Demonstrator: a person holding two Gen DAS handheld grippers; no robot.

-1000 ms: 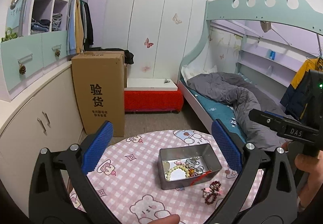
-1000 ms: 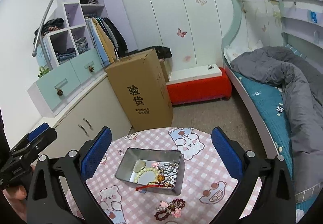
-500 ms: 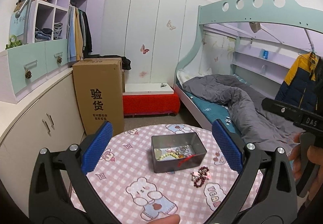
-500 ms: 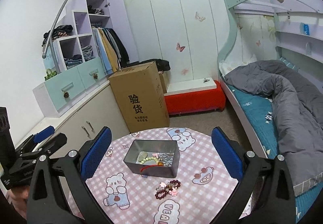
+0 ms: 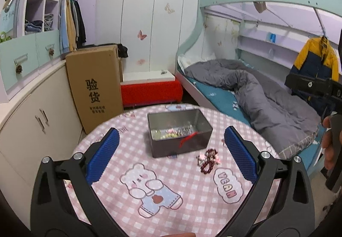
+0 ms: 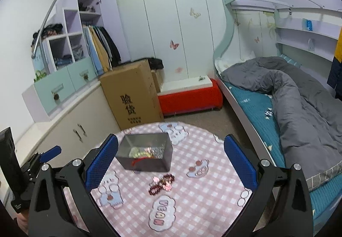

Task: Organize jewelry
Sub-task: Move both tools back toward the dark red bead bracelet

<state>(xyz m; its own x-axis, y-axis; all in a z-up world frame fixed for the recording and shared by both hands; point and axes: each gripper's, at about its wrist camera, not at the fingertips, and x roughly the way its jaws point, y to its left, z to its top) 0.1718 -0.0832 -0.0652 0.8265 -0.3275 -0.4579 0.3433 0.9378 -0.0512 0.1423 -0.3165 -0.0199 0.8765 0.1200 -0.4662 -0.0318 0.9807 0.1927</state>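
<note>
both grippers hang above the round table (image 5: 175,211), well back from the work. left gripper (image 5: 171,151) has its blue pads spread wide with nothing between them; right gripper (image 6: 171,157) is the same, wide and empty. neither touches anything.

open metal tin (image 5: 179,136) sits toward the far side of the table, lid off so pieces can drop straight in. it already holds a mix: pale beads, some silvery chain, and a red cord (image 5: 187,139) draped over the near rim, probably just not tucked in. contents are blurred, can't itemise further.

one piece is out of the tin: a dark red bead bracelet (image 5: 208,161) with small pink charms, lying on the cloth just beside the tin's near right corner. in the right wrist view it is bracelet (image 6: 161,181) in front of tin (image 6: 146,152), roughly centred between the pads.

my read: the wide stance suits a bunched, loose target, and the right gripper is better lined up for the pick. risks: beads slipping out of the pads, and the cord snagging on the drop.
</note>
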